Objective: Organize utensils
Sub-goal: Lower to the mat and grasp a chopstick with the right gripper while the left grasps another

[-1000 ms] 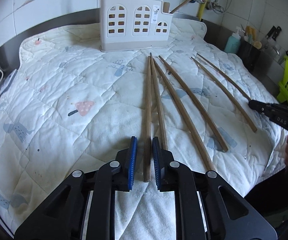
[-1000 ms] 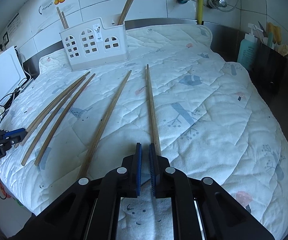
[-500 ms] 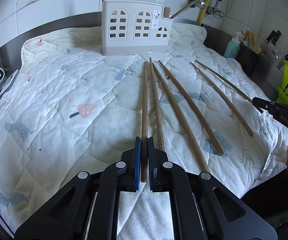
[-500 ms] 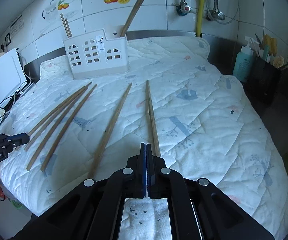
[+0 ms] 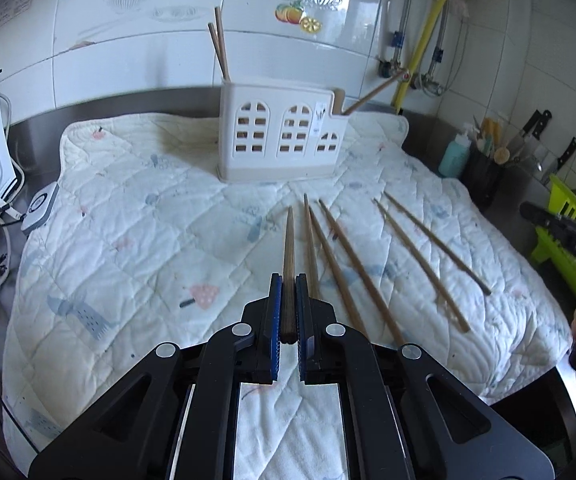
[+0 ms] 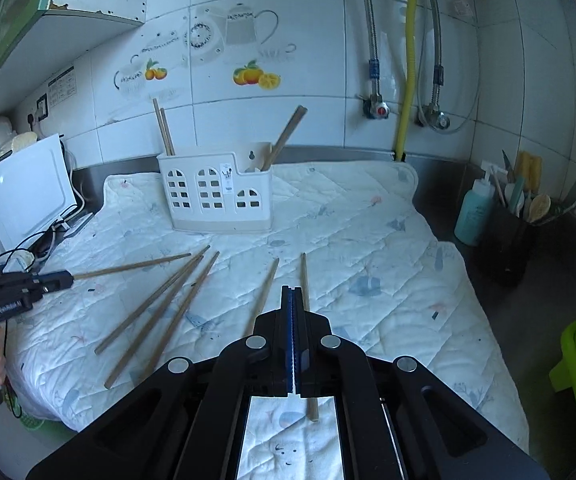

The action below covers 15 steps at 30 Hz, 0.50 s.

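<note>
Gripping: one chopstick (image 5: 288, 256) is clamped in left gripper (image 5: 287, 312), raised above quilt (image 5: 128, 240) | right gripper (image 6: 293, 336) is closed, empty | five chopsticks (image 5: 352, 264) are left on quilt near holder (image 5: 280, 140)

It was a home kitchen. White wall tiles (image 6: 308, 40) carried fruit and teapot decals (image 6: 254, 76), with water hoses and a yellow pipe (image 6: 408, 60) running down them. Knives (image 5: 536, 126) hung beside a dark pot of cooking tools (image 6: 506, 240), and what looked like a soap bottle (image 6: 474, 216) stood on the steel surface (image 6: 500, 312).
</note>
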Each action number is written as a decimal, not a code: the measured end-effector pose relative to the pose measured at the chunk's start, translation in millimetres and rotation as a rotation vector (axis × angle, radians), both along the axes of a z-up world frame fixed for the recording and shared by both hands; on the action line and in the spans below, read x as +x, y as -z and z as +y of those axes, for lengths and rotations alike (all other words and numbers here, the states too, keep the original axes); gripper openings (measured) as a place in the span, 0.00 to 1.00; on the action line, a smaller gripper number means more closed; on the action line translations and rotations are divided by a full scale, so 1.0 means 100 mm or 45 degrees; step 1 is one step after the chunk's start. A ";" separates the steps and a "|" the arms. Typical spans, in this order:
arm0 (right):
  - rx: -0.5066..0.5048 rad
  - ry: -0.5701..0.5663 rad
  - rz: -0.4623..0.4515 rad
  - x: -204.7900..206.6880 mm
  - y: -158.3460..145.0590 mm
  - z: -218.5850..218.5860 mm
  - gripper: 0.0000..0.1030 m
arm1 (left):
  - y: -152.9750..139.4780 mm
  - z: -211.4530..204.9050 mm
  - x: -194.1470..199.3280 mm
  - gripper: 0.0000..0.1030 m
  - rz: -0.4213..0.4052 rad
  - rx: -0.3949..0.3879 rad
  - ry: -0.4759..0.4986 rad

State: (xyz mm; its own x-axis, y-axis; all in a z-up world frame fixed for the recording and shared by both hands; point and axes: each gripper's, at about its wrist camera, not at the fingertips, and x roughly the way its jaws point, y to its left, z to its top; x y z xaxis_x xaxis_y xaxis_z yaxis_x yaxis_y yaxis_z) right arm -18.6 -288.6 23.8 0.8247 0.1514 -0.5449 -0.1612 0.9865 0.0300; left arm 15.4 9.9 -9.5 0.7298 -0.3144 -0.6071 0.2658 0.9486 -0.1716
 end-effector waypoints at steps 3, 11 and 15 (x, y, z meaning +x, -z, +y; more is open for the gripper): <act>0.041 0.015 0.066 0.02 0.19 -0.07 0.06 | -0.09 0.03 0.02 0.05 -0.023 -0.010 -0.008; 0.045 0.045 0.199 0.13 0.79 -0.17 0.22 | -0.12 0.07 0.09 0.05 -0.012 -0.023 -0.012; 0.046 0.045 0.219 0.23 0.94 -0.18 0.15 | -0.12 0.07 0.11 0.05 0.001 -0.029 -0.018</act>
State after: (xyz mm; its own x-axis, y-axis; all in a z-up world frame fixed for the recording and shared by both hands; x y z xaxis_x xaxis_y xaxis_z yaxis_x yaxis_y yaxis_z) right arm 4.1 -306.7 -70.4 0.7251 0.1458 -0.6731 -0.1159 0.9892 0.0893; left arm 26.3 16.6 2.2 0.7340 -0.3177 -0.6003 0.2522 0.9481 -0.1935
